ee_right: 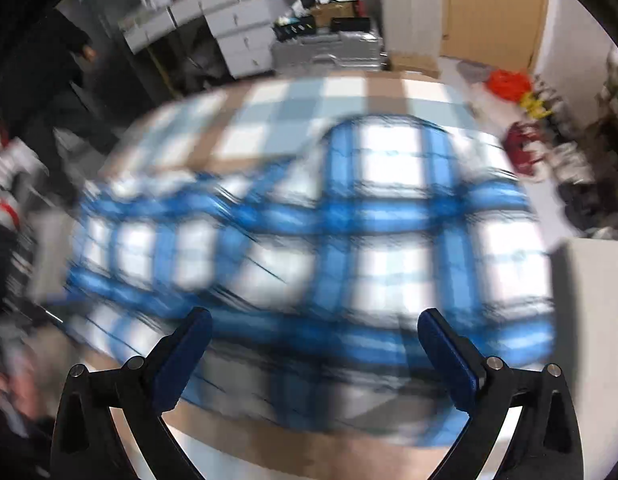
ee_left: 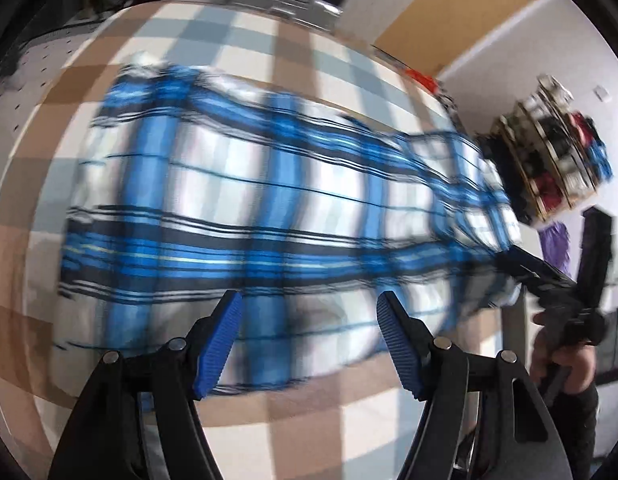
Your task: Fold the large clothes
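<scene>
A large blue, white and black plaid shirt (ee_left: 249, 200) lies spread on a table with a checked cloth (ee_left: 293, 40). My left gripper (ee_left: 309, 312) is open above the shirt's near edge and holds nothing. In the left wrist view the right gripper (ee_left: 521, 264) shows at the right, by the shirt's far end; its jaws are blurred there. In the right wrist view the same shirt (ee_right: 349, 240) fills the middle, blurred by motion, and my right gripper (ee_right: 313, 320) is open above its near edge and holds nothing.
The checked table cloth (ee_right: 293, 104) ends in a near edge below both grippers. White drawers (ee_right: 237, 32) and boxes stand behind the table. A shelf of clutter (ee_left: 549, 148) is at the right. A person in black (ee_right: 81, 64) stands at the back left.
</scene>
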Tool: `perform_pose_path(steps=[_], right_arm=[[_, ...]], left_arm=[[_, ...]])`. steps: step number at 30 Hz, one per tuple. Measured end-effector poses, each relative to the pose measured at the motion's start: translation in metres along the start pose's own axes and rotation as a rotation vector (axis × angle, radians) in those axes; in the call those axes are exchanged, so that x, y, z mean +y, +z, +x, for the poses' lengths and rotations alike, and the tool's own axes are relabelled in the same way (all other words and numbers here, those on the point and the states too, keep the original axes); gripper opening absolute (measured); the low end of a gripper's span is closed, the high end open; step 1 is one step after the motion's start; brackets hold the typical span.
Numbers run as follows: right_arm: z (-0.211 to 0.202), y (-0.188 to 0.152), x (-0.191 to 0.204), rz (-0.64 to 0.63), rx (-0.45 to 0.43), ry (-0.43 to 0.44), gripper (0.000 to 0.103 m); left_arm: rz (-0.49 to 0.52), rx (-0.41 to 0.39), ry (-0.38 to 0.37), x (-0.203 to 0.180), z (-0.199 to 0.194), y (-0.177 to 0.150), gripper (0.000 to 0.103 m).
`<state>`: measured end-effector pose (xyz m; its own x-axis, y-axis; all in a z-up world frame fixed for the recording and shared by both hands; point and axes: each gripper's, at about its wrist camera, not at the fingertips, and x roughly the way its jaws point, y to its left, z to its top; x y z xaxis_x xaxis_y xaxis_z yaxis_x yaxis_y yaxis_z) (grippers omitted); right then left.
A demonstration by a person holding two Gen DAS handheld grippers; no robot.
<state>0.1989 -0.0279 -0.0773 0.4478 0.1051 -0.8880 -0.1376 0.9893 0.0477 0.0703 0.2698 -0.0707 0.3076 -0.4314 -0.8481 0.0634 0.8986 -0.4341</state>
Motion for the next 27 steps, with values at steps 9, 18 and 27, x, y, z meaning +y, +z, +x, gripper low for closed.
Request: perform_pose_path(steps=[9, 18, 27], right_arm=[[0.048, -0.034, -0.001, -0.137, 0.075, -0.126, 0.103], [0.012, -0.009, -0.010, -0.058, 0.054, -0.056, 0.103], [0.065, -0.005, 0.018, -0.171, 0.164, -0.305, 0.103]], left_arm=[[0.062, 0.059, 0.129, -0.015, 0.057, 0.003, 0.065], [0.108, 0.054, 0.199, -0.015, 0.045, 0.004, 0.065], [0.091, 0.006, 0.232, 0.032, 0.047, -0.003, 0.066]])
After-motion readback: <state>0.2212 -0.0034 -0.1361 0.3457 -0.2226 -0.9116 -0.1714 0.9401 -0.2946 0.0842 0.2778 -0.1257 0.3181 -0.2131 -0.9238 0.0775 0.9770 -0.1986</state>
